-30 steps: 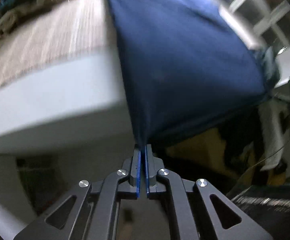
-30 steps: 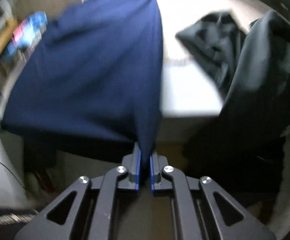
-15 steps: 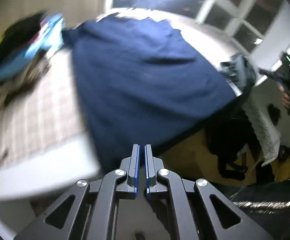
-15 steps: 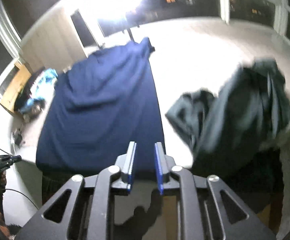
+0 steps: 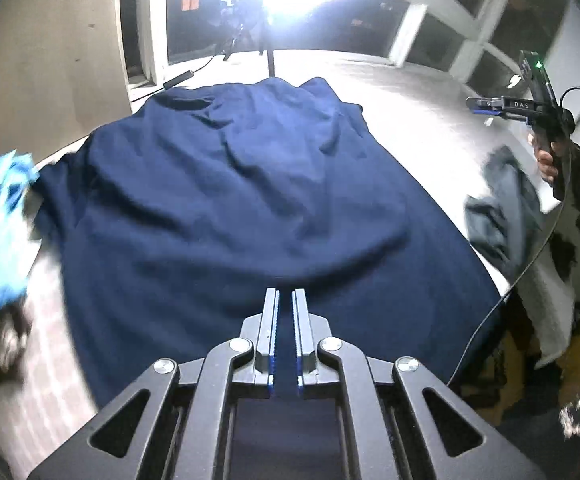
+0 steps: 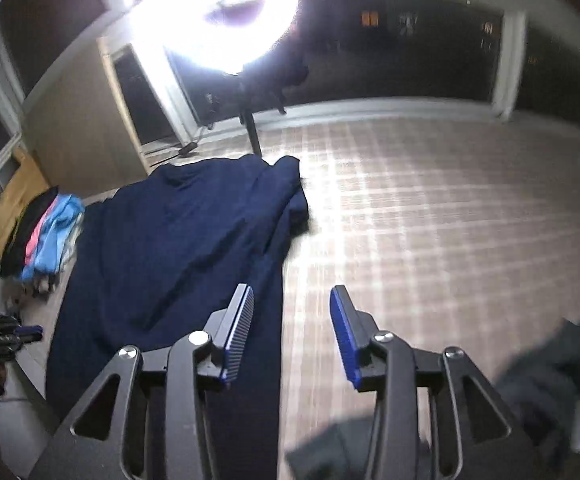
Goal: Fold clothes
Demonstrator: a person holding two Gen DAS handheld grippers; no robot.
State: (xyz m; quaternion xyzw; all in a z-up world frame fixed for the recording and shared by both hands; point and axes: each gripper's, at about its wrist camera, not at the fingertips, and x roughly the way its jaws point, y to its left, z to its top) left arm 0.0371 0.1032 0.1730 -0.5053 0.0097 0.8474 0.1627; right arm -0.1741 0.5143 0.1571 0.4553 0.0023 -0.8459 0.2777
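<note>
A navy shirt [image 5: 250,184] lies spread and wrinkled on the bed, its hem hanging over the near edge. My left gripper [image 5: 286,292] hovers over the hem's middle. Its fingers stand a narrow slit apart, and navy cloth fills the slit. In the right wrist view the navy shirt [image 6: 178,240] lies left of my right gripper [image 6: 291,292], which is raised above the bed, wide open and holding nothing. The left wrist view shows the right gripper [image 5: 479,106] high at the far right, held by a hand [image 5: 545,160].
The checked bed cover [image 6: 429,200] stretches right of the shirt. A grey garment [image 5: 501,208] lies at the bed's right edge. Light-blue and pink clothes [image 6: 54,236] are piled at the left. A bright lamp on a stand [image 6: 252,128] rises behind the bed.
The shirt went from hanging stretched between both grippers to lying flat on the bed. My right gripper let go, opened wide and rose. The left fingers kept the same narrow gap.
</note>
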